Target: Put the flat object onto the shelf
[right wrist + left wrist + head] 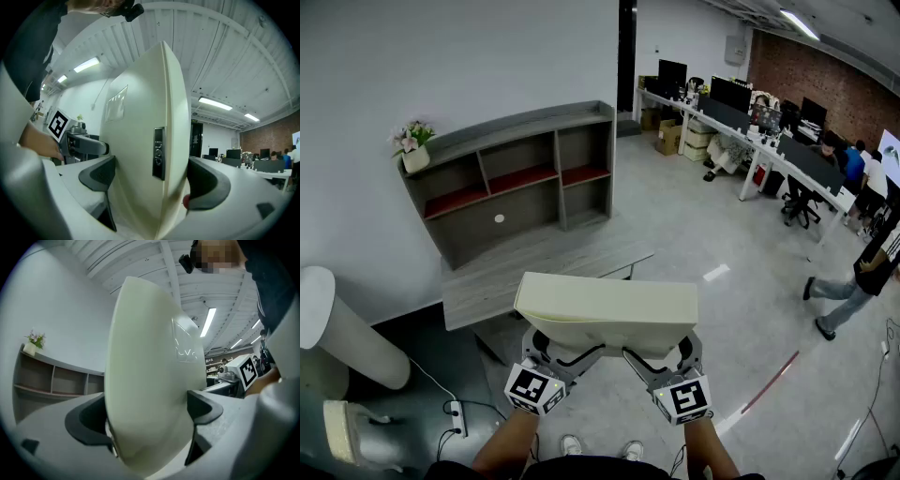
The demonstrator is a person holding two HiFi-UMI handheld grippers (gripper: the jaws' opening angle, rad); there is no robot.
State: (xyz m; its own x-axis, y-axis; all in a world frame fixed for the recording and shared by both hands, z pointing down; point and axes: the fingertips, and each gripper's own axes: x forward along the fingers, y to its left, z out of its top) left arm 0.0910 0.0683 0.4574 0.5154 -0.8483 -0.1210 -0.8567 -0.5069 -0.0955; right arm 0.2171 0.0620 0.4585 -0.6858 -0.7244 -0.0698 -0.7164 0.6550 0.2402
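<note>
Across the floor the shelf (516, 178) stands well apart; our left claw (565, 354) and right claw (661, 361) both pinch the flat object (609, 309) aloft, so placing it is not yet done.

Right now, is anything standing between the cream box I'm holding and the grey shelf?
Nothing visible blocks it. Between the cream box and the grey shelf lies only the low grey platform in front of the shelf.
</note>
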